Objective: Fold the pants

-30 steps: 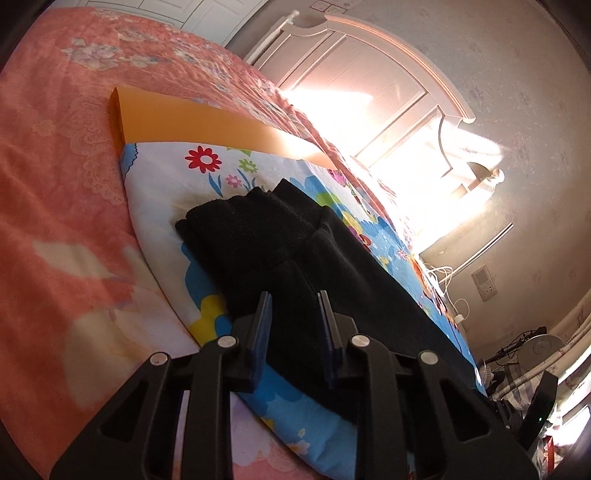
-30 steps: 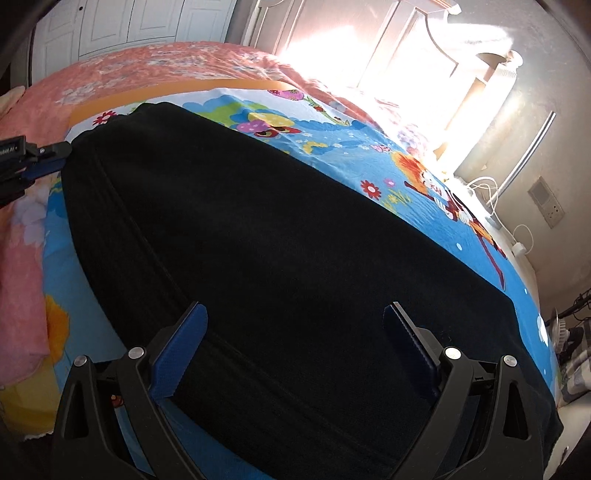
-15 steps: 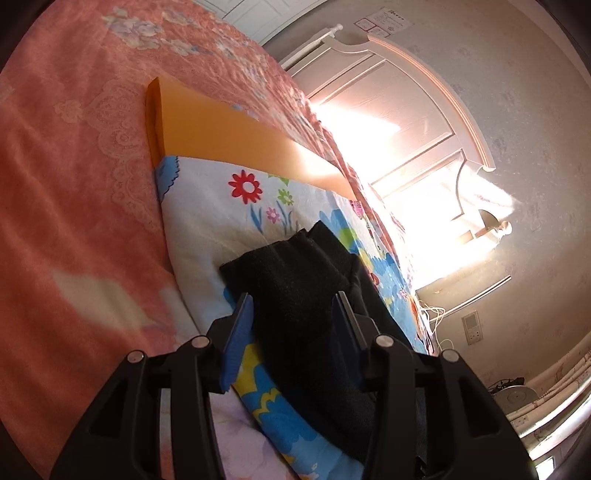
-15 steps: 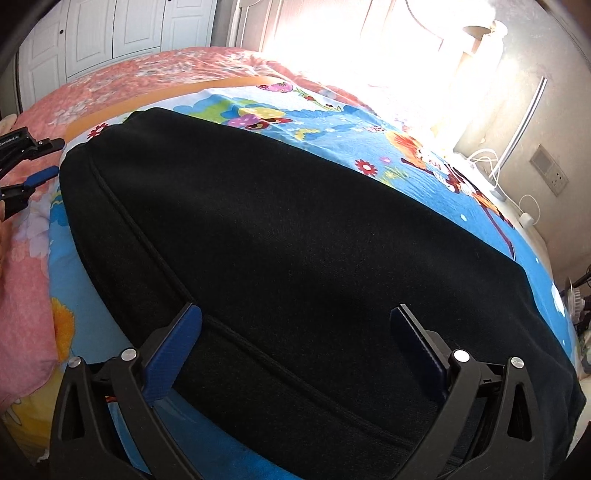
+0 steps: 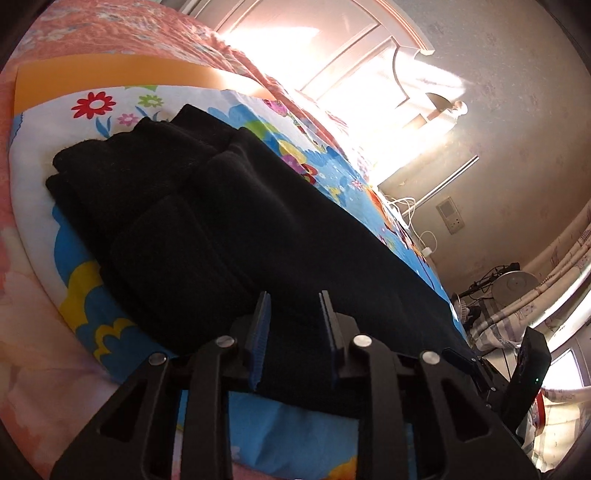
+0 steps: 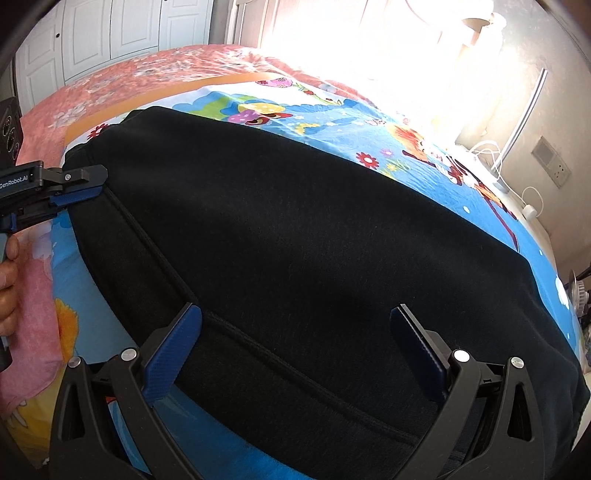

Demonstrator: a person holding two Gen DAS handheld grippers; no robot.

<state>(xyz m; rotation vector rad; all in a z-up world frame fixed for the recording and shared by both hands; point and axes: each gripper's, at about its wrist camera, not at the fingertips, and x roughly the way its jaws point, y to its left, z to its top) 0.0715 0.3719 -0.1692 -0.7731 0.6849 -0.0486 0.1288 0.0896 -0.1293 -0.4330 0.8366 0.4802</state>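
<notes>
Black fabric: the pants (image 6: 303, 258) are dark, thick and soft-looking, spread lengthwise over a cartoon-printed sheet (image 6: 332, 114) on the bed.
Lay of the pants: one broad flat panel fills most of the right wrist view, with a raised seam running diagonally toward the lower edge; in the left wrist view the far end is bunched into overlapping folds (image 5: 147, 166).
Left gripper (image 6: 83, 184): seen from the right wrist view, it comes in from the left side at the edge of the pants, fingertips at the hem. Its jaws have just been closing and now stand narrow; in its own view (image 5: 295, 321) black cloth lies between and under the fingers, but whether the pads actually pinch it I cannot tell.
Hand: a person's hand (image 6: 7, 280) grips the left gripper's handle at the frame's left edge.
Right gripper (image 6: 295, 343): jaws spread wide, released, hovering over the near part of the pants with nothing pinched between the blue pads (image 6: 173, 350).
Sheet: blue and white with flowers and cartoon figures, bordered by an orange strip (image 5: 110, 74).
Bedspread (image 5: 92, 33): salmon-pink and quilted, under and beyond the sheet.
Surroundings: white wardrobe doors (image 6: 110, 33) behind the bed, a sunlit headboard (image 5: 332, 55), a wall socket (image 5: 452, 219) with white cables nearby.
</notes>
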